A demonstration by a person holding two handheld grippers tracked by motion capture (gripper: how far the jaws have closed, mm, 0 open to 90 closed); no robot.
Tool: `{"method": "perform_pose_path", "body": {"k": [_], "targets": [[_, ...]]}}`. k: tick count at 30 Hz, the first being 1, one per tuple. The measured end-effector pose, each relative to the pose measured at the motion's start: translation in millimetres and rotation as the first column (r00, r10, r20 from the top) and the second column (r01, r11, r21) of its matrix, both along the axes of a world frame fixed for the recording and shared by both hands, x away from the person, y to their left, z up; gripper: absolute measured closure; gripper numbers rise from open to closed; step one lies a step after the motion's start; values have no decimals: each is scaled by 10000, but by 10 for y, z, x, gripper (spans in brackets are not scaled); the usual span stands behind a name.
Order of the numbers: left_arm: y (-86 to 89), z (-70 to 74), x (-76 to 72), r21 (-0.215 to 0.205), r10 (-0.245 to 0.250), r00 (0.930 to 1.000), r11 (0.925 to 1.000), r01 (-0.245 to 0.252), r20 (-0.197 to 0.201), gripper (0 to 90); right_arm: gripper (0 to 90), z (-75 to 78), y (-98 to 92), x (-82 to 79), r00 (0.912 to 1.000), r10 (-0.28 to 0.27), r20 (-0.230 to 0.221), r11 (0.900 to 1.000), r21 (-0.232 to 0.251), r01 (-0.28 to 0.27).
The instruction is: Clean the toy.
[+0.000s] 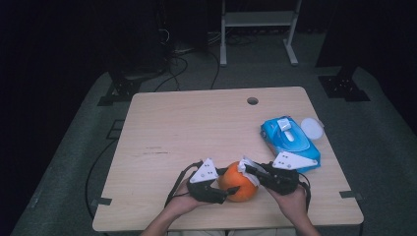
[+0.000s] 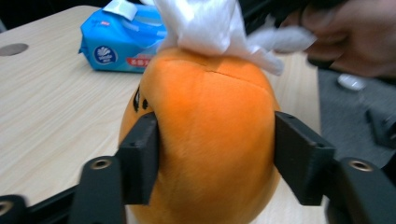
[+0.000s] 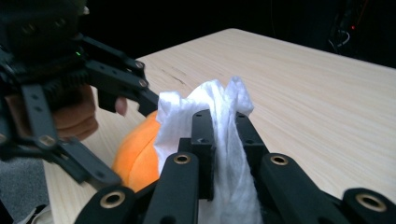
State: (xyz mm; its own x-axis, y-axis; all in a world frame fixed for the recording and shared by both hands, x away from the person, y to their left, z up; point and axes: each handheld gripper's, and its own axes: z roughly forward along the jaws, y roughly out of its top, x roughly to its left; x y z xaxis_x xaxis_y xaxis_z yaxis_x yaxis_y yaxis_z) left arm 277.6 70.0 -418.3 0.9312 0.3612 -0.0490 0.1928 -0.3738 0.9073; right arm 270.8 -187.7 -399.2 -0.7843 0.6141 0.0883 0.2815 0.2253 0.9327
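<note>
An orange plush toy [image 1: 238, 184] sits on the table near the front edge. My left gripper [image 1: 227, 189] comes in from its left and is shut on it; in the left gripper view both black pads press into the toy's [image 2: 210, 135] sides. A white wipe [image 1: 249, 166] lies over the toy's top. My right gripper [image 1: 244, 169] reaches in from the right and is shut on this wipe [image 3: 177, 116], which bunches up between its jaws [image 3: 224, 126] just above the orange toy [image 3: 137, 154].
A blue pack of wipes [image 1: 290, 140] lies at the table's right edge, its flap raised, with a round white lid [image 1: 312, 129] beside it. A cable hole [image 1: 252, 101] is at the far middle of the wooden table [image 1: 196, 123]. Floor cables and a white frame lie beyond.
</note>
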Motion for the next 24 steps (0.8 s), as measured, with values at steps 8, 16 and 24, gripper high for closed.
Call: {"method": "perform_pose_path", "body": {"k": [8,16,24], "targets": [[-93,-146,65,277,444,9990,9986,-442,-83,97,808,-45,-56,30,9997,-48,-240,9999,149,51],[-96,-159,69,-43,976,9952,9952,-976,33,344,807,72,92,-108,9982,384,471,9990,-251,-372],[-76,-93,26,-12,751,9972,9972,-751,62,416,807,1,-137,27,9993,-341,177,9993,-118,343]]}}
